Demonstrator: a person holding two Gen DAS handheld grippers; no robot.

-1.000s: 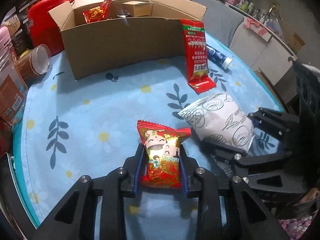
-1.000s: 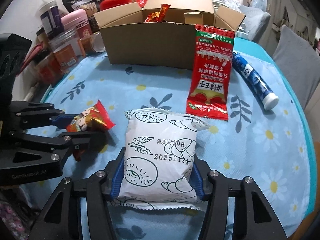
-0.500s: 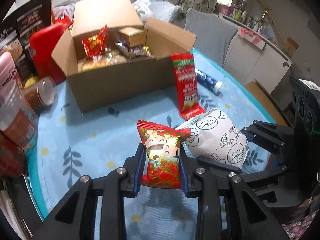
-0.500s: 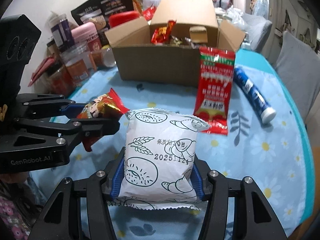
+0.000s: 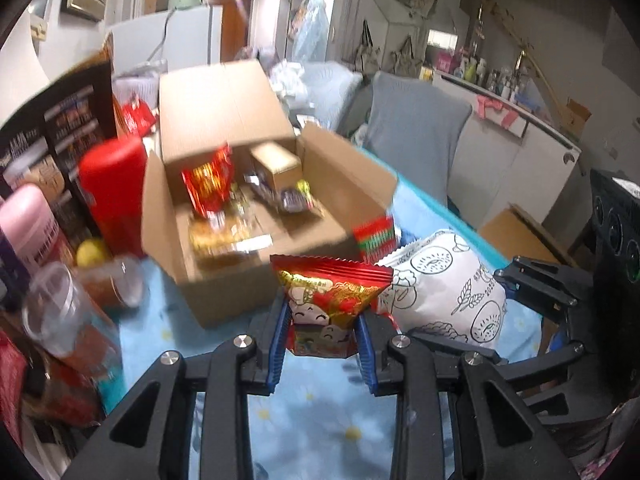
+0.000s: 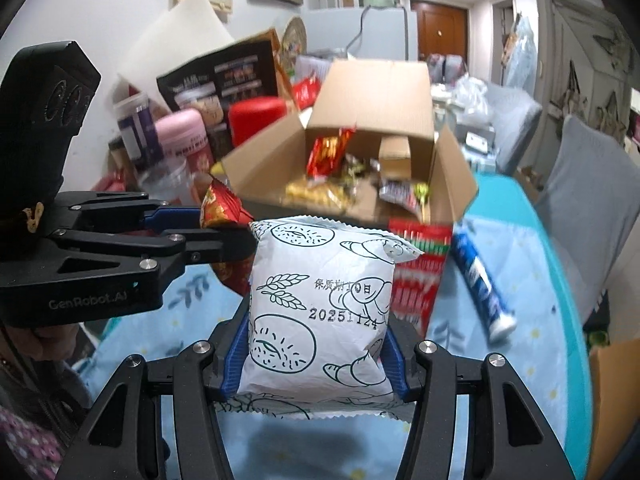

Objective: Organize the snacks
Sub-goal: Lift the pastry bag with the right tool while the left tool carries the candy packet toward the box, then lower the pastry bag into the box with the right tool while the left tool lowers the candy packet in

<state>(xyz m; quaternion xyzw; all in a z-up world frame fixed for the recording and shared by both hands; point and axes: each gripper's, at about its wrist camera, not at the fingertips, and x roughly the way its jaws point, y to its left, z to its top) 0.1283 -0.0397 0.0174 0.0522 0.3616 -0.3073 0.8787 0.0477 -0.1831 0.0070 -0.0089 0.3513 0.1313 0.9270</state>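
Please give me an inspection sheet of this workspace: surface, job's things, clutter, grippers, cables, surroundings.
Surface: blue flowered cloth.
Job's things: open cardboard box with snacks inside; red packet and white packet held above the cloth; long red packet and blue tube lying near the box.
Clutter: red canister, pink jar and clear jars left of the box.
Grippers: left gripper shut on red packet; right gripper shut on white packet.
Cables: one on the white appliance behind.
Surroundings: grey chair, framed pictures, brown door.
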